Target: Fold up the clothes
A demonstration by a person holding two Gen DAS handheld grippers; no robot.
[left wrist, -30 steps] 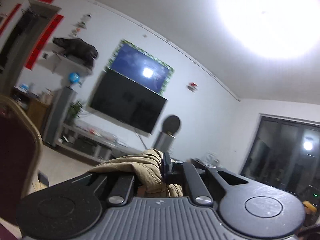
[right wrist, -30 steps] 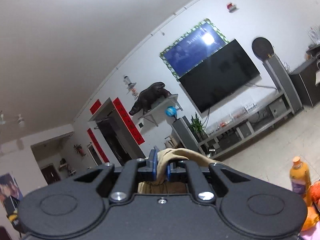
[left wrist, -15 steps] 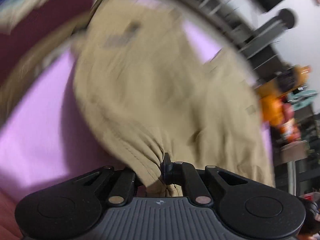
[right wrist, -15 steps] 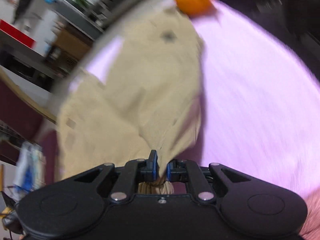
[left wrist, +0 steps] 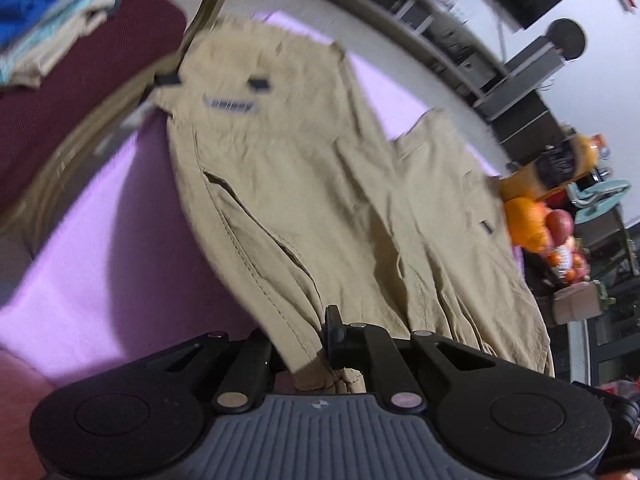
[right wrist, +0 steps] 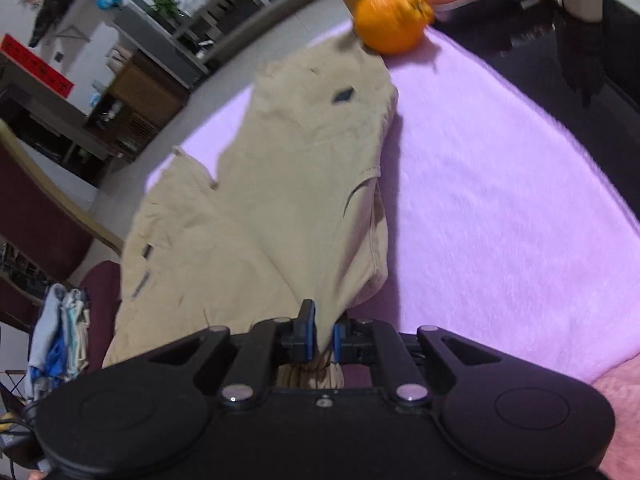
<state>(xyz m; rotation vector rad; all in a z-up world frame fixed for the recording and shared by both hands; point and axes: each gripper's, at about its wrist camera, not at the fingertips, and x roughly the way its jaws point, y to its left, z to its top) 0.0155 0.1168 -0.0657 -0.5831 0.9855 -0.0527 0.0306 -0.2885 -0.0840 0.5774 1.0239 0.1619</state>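
Ahead of each claw, shorts.

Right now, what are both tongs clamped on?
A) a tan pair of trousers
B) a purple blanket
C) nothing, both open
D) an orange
A: the left tongs and the right tongs each pinch bunched fabric of the tan trousers, which spread out over the purple blanket; the orange sits untouched at the far edge.
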